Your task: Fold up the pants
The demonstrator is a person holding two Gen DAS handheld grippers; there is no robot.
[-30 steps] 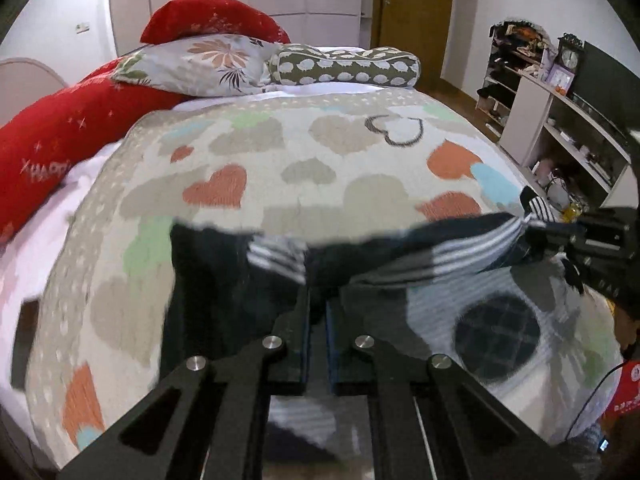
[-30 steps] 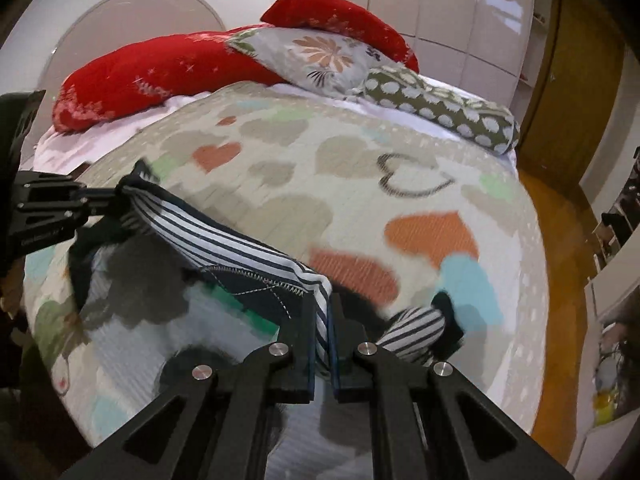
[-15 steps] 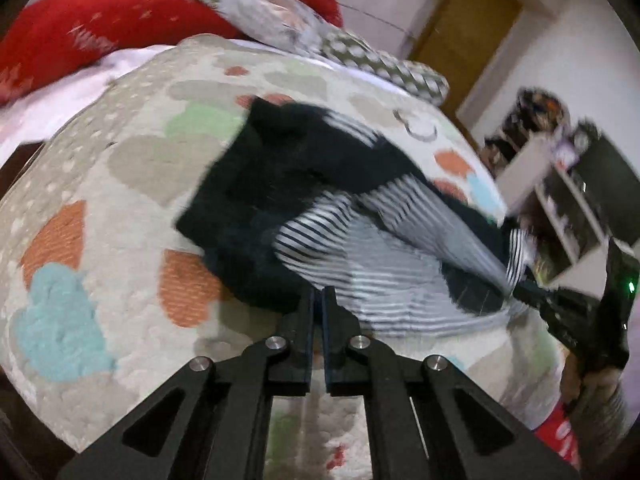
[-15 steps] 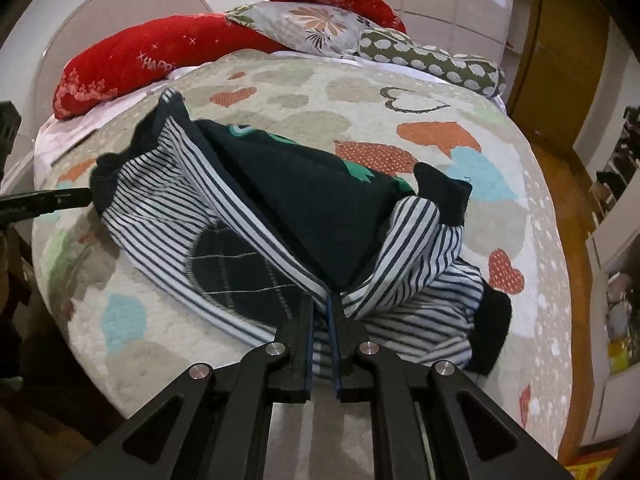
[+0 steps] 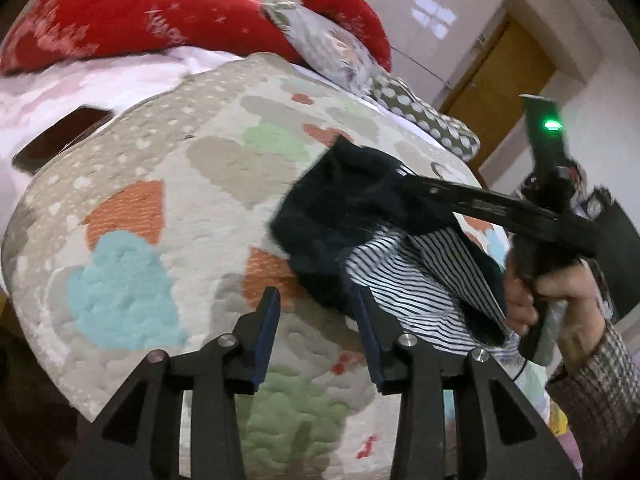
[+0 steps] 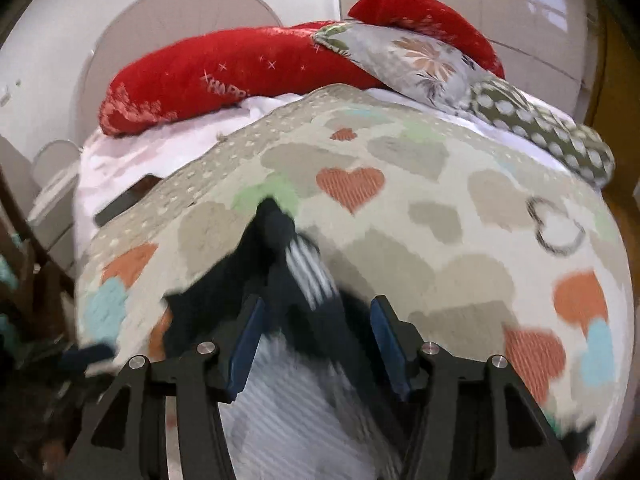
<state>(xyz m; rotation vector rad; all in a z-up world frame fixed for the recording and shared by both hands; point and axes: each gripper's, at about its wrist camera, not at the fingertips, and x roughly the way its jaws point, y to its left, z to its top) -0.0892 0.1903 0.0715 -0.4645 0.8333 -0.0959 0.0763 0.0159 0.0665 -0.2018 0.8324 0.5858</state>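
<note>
The pants (image 5: 360, 220), dark navy with black-and-white striped parts, lie bunched on the heart-patterned bedspread (image 5: 180, 168). My left gripper (image 5: 316, 314) is opening at the near edge of the heap. Dark cloth shows between its blue pads (image 5: 266, 328) but they do not press on it. In the left wrist view my right gripper (image 5: 404, 180) reaches in from the right over the top of the pants, held by a hand (image 5: 560, 292). In its own view the right gripper (image 6: 316, 320) is also opening, with blurred pants (image 6: 308, 268) between pads that stand clear of the cloth.
Red pillows (image 6: 224, 76), a floral pillow (image 6: 424, 64) and a dotted bolster (image 6: 540, 128) line the head of the bed. A flat dark object (image 5: 60, 140) lies on the white sheet at the left. A wooden door (image 5: 504, 80) stands beyond the bed on the right.
Both grippers were shut on the pants and have opened, letting the cloth go. The right gripper has swung across over the pants towards the left one, and the pants are now bunched together.
</note>
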